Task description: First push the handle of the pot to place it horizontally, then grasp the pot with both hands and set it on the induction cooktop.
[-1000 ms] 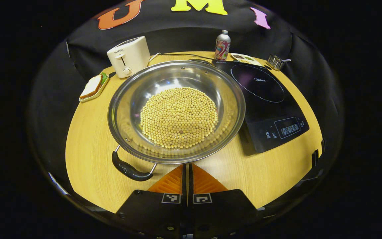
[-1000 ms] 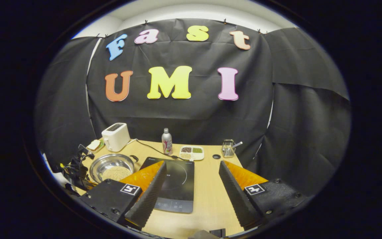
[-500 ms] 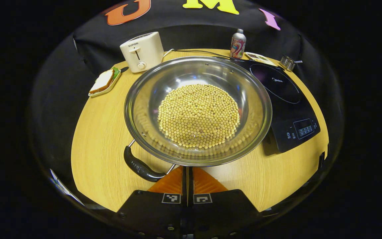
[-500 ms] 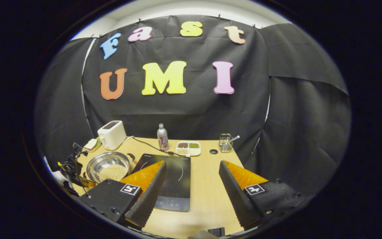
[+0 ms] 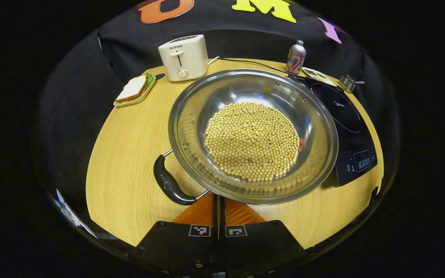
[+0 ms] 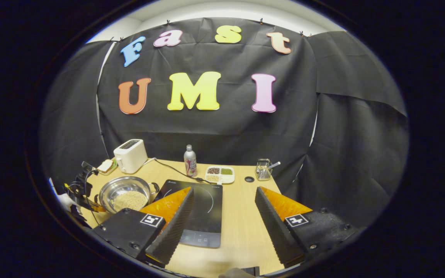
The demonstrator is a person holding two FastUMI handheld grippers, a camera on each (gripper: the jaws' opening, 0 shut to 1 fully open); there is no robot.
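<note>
The pot (image 5: 253,135) sits on the wooden table (image 5: 129,162), a wide steel bowl with a mound of pale beans (image 5: 252,140) in its middle. Its black handle (image 5: 168,183) sticks out at the near left of the rim, slanting rather than lying level across the left gripper view. The left gripper (image 5: 218,206) is right at the pot's near rim, just beside the handle's lower end; its orange fingers (image 5: 199,210) are pressed together with only a thin seam between them, and their tips slip out of sight under the rim, so whether they touch the pot I cannot tell. The cooktop (image 5: 346,131) lies just right of the pot, its near left edge hidden behind the bowl. The pot's far handle is hidden from here too.

From the right gripper view, the right gripper (image 6: 224,216) hangs over the table with its fingers (image 6: 272,216) wide apart and nothing between them. Its left finger covers part of the cooktop (image 6: 203,216). The pot (image 6: 126,193) shows small at the left, beside the cooktop, with a second handle (image 6: 155,188) on the side toward it. Something dark and wiry at the pot's left is hard to make out.

At the back stand a toaster (image 5: 183,57), a sandwich (image 5: 134,87) on a tray, and a bottle (image 5: 296,58).
</note>
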